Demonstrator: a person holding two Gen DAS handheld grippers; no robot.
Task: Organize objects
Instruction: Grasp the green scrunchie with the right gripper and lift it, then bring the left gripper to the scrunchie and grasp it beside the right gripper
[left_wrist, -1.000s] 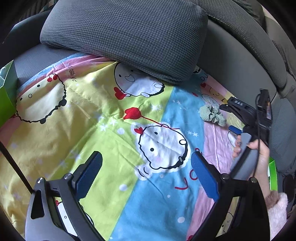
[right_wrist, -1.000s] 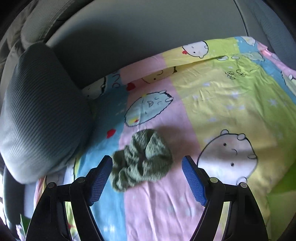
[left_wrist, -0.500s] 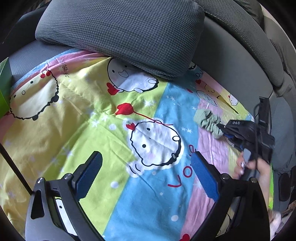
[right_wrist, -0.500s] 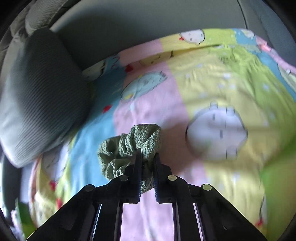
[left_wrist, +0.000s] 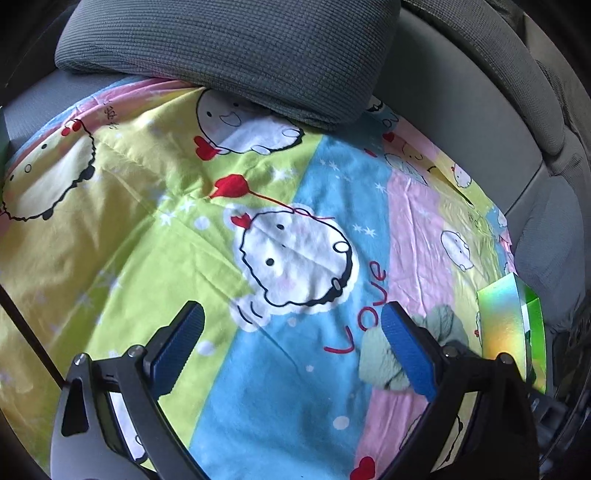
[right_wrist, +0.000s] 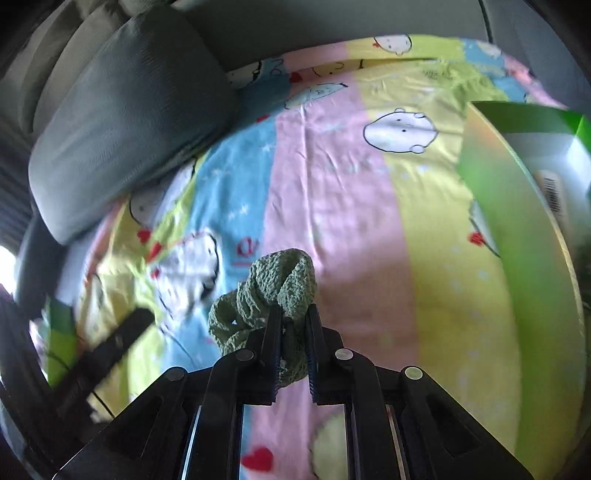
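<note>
In the left wrist view, the left gripper (left_wrist: 291, 349) hung above the striped cartoon-print cotton blanket (left_wrist: 184, 206), its blue-padded fingers (left_wrist: 177, 341) spread wide with nothing between them. A grey ribbed fabric cushion (left_wrist: 236, 51) lay across the blanket's far edge against the grey upholstered sofa back (left_wrist: 461, 92). Further right, just behind the right-hand finger, the sage-green crinkled fabric scrunchie (left_wrist: 384, 354) showed partly hidden, and beyond it stood a shiny green cardboard box (left_wrist: 506, 321) at the blanket's right edge.

In the right wrist view, the same cushion (right_wrist: 125, 114) sat at the left. In the middle, the right gripper (right_wrist: 291, 332) had its jaws nearly closed, pinching the scrunchie (right_wrist: 273, 291), which bunched up ahead of the fingertips over the pink stripe of the blanket (right_wrist: 332, 206). The green box (right_wrist: 517, 206) stood open at the right.
</note>
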